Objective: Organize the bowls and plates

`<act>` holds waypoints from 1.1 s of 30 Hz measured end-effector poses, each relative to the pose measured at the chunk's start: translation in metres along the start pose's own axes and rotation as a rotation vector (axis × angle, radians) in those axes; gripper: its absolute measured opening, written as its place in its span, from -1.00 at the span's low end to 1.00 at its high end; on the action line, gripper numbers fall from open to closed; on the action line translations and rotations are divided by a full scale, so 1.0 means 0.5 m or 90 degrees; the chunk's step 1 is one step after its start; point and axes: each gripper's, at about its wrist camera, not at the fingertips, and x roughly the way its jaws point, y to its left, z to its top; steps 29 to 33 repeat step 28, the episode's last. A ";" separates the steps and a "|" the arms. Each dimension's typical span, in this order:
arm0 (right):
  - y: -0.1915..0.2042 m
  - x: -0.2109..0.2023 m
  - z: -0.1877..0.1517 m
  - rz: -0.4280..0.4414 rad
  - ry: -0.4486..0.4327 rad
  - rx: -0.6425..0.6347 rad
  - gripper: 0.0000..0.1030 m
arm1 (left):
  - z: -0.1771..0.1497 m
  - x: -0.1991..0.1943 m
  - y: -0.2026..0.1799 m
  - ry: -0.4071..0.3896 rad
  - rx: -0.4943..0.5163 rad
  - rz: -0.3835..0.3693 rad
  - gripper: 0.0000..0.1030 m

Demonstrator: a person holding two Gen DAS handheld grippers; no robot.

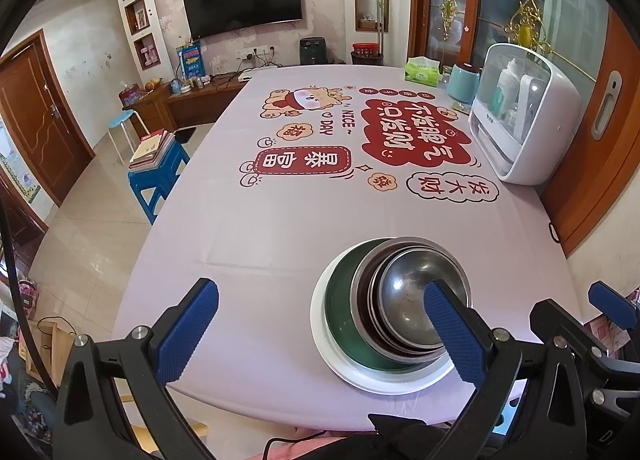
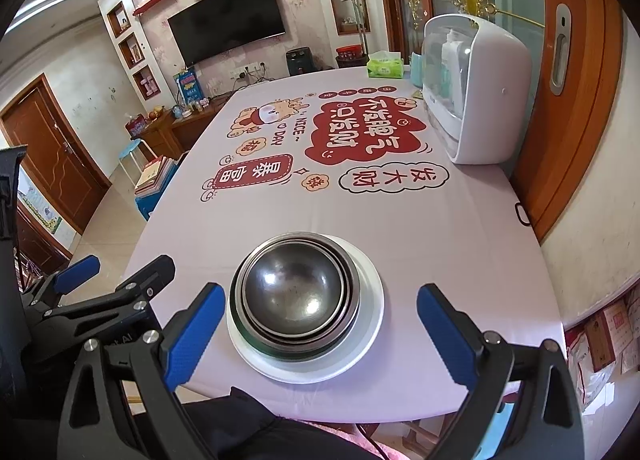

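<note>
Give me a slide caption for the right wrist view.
Open right tongs hover before nested steel bowls stacked on a white plate on a printed tablecloth.

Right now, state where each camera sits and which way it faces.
Left wrist: on the left gripper, facing across the table toward the TV wall; the bowl stack lies right of centre; the right gripper shows at right.
Right wrist: on the right gripper, same heading, stack centred; left gripper at left.
Both share the stack on its white plate.
</note>
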 end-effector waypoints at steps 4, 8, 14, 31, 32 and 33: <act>-0.001 0.002 0.001 -0.001 0.003 0.002 0.89 | 0.001 0.003 0.000 0.003 0.002 -0.002 0.98; -0.001 0.002 0.001 -0.002 0.003 0.002 0.89 | -0.001 0.003 -0.001 0.004 0.003 -0.002 0.98; -0.003 0.003 0.000 -0.003 0.004 0.003 0.89 | -0.003 0.001 0.000 0.004 0.002 -0.002 0.98; -0.002 0.003 0.002 -0.002 0.005 0.003 0.89 | -0.002 0.003 0.004 0.008 0.003 -0.002 0.98; -0.002 0.003 0.002 -0.002 0.005 0.003 0.89 | -0.002 0.003 0.004 0.008 0.003 -0.002 0.98; -0.002 0.003 0.002 -0.002 0.005 0.003 0.89 | -0.002 0.003 0.004 0.008 0.003 -0.002 0.98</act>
